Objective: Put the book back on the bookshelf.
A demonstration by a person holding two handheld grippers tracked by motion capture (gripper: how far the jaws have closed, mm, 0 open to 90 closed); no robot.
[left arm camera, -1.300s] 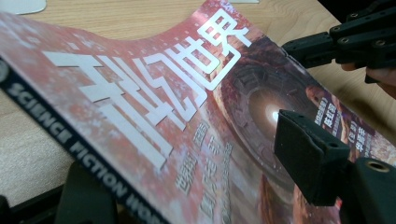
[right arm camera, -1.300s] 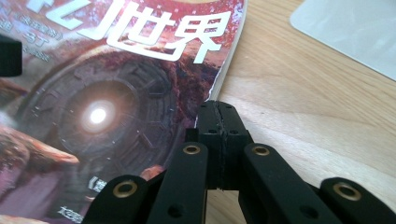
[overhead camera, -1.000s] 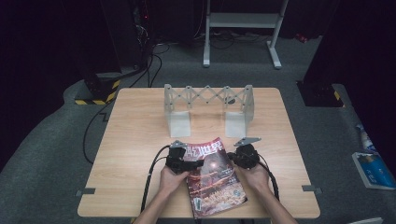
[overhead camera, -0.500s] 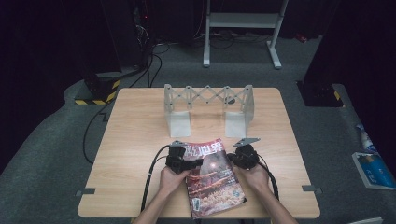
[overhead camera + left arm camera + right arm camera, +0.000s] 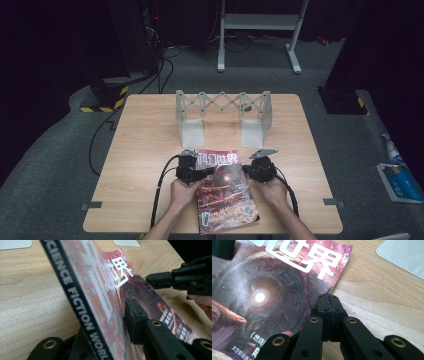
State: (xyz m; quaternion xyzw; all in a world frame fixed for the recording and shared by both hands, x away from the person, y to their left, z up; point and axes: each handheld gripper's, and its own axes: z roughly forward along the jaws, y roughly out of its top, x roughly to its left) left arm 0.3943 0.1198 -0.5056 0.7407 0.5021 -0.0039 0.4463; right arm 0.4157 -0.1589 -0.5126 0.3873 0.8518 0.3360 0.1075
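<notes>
A magazine [image 5: 225, 192] with a red science-fiction cover lies near the front edge of a wooden worktop [image 5: 145, 145], between two hand-held tools. A white folding rack [image 5: 222, 115] stands well behind it, toward the far side.

The left tool [image 5: 200, 173] is set over the spine edge of the magazine; in the left gripper view that edge is raised, with one jaw on the cover and the other beneath. Its jaws have just been closing on the spine, and the pads appear to be pressed against it. The right tool [image 5: 329, 305] is clenched on the opposite edge of the cover, where a thin sheet is pinched between its tips.

The step in hand is judged to be the securing of a two-sided grip, so that the magazine can be lifted or opened. For the next move, both grips would need to be kept firm and the hands moved together, since the thin cover could be torn or pulled free if only one side is raised.
</notes>
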